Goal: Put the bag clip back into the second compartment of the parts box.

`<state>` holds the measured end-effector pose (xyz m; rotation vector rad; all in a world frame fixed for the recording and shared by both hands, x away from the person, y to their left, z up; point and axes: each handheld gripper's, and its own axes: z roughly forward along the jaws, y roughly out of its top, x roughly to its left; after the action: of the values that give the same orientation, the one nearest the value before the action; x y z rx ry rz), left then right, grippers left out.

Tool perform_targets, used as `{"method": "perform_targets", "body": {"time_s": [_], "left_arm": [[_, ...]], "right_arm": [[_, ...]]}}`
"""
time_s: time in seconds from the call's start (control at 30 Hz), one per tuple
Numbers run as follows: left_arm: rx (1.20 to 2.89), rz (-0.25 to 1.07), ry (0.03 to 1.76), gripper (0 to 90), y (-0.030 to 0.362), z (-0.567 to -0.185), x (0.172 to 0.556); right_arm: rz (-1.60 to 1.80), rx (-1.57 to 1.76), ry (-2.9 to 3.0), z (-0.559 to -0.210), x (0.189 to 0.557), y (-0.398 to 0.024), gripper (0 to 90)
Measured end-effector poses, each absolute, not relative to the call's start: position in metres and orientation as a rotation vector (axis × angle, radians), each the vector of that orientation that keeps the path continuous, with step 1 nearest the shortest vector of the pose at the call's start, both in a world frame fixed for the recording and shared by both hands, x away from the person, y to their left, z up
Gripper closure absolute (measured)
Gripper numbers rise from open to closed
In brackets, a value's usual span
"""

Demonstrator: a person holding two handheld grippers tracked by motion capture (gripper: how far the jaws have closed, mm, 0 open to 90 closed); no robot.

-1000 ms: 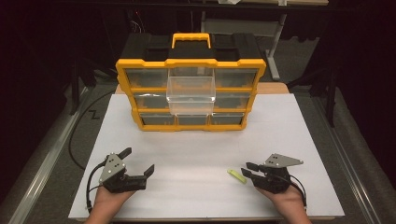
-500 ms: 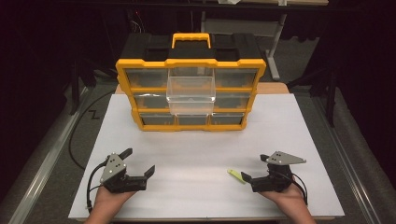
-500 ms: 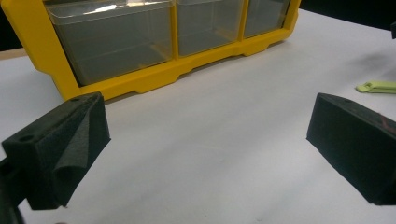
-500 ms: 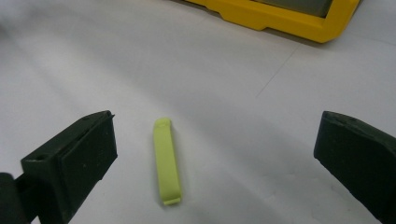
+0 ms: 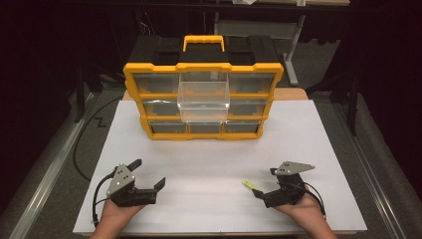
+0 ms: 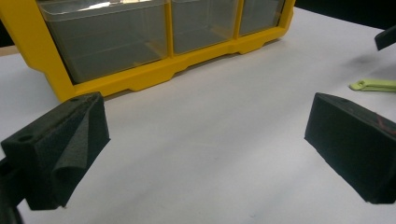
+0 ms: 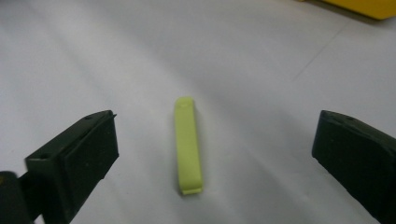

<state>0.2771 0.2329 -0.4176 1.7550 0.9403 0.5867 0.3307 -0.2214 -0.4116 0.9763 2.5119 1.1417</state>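
The right gripper [image 5: 262,186] rests low on the white table [image 5: 318,149] with its jaws spread wide and nothing pressed between them. They have just been opening: a second ago, in the high view, they sat close around the near end of the small yellow-green strip [image 5: 252,186], and now that strip lies free on the table. In the right gripper view the strip [image 7: 188,145] lies flat between the two black jaws, touching neither, with its long side running away from the camera. It seems to lie where it did a second ago, though the earlier high view is too small to be sure of that.

The left gripper [image 5: 149,174] matches the earlier pictures: it sits on the person's left side of the table, jaws wide apart and holding nothing. In the left gripper view the strip [image 6: 373,85] shows far off at the right edge, well apart from those jaws.

The yellow organiser [image 5: 203,69] stands upright at the far side of the table as before, with its clear middle drawer [image 5: 204,92] in the top row pulled out toward the person. Strip and organiser are well apart.
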Motion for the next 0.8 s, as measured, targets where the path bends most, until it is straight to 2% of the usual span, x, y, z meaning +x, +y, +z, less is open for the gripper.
{"method": "perform_targets", "body": {"time_s": [0.07,0.27,0.3,0.33,0.4,0.47,0.5,0.53,0.63,0.8], "left_arm": [[1.753,0.588,0.940,0.8,0.233,-0.418,0.277],[1.765,0.599,0.920,0.4,0.230,-0.419,0.277],[1.765,0.599,0.920,0.3,0.230,-0.419,0.277],[1.762,0.602,0.920,0.4,0.229,-0.419,0.277],[1.758,0.602,0.921,0.4,0.229,-0.419,0.277],[1.752,0.598,0.921,0.4,0.230,-0.419,0.277],[1.746,0.598,0.919,0.4,0.230,-0.419,0.277],[1.732,0.592,0.922,0.3,0.230,-0.418,0.277],[1.724,0.592,0.926,0.4,0.231,-0.418,0.278],[1.721,0.596,0.923,0.3,0.231,-0.418,0.278]], "right_arm": [[1.134,0.960,2.526,-0.413,0.331,-0.219,5.7],[1.110,0.915,2.597,-0.417,0.333,-0.212,32.5],[1.110,0.915,2.597,-0.417,0.333,-0.212,32.5],[1.113,0.911,2.602,-0.417,0.334,-0.212,42.3],[1.115,0.907,2.605,-0.417,0.334,-0.213,45.2],[1.111,0.909,2.613,-0.418,0.335,-0.212,55.0],[1.111,0.909,2.613,-0.418,0.335,-0.212,55.0],[1.102,0.907,2.624,-0.419,0.336,-0.211,60.1],[1.087,0.899,2.639,-0.421,0.336,-0.209,65.5],[1.051,0.883,2.651,-0.423,0.335,-0.205,70.6]]}}
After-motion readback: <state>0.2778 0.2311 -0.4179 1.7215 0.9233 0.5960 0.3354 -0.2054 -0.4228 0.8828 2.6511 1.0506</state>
